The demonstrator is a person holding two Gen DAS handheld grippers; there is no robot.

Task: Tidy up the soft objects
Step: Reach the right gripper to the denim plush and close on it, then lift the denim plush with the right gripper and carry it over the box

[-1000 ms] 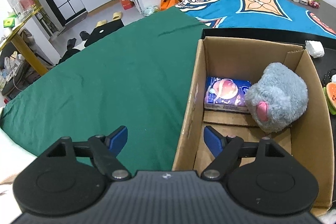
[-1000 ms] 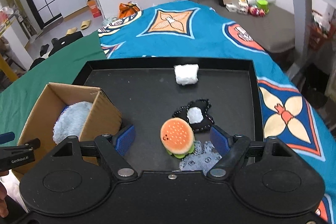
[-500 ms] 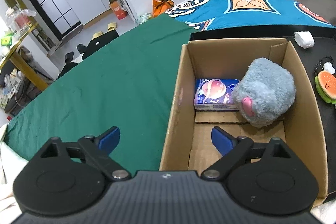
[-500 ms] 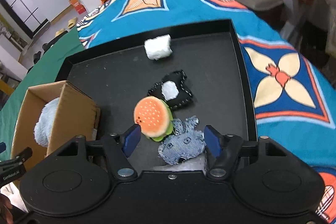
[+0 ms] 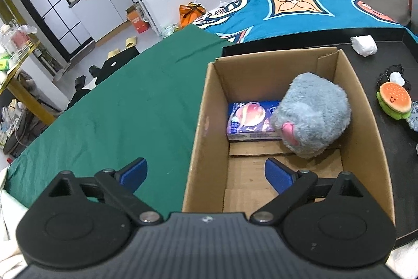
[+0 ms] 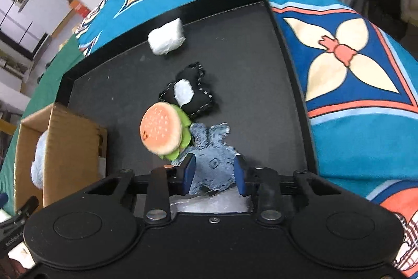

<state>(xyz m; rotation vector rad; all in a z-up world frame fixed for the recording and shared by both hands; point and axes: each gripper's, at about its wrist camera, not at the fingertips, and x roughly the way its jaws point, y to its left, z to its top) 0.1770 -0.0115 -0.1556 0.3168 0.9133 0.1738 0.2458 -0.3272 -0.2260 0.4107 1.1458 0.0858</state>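
Altogether four soft toys [image 6: 162,131] lie on one tray [image 6: 261,85].

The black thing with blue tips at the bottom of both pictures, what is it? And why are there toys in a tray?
Those are grabbers a person holds, one per hand, each carrying a camera. The left gripper is open, beside a cardboard box holding a grey plush and a small packet. The right gripper has its fingers either side of a blue denim toy on a black tray; whether it squeezes yet is unclear. A burger plush, black pouch and white wad also lie there.
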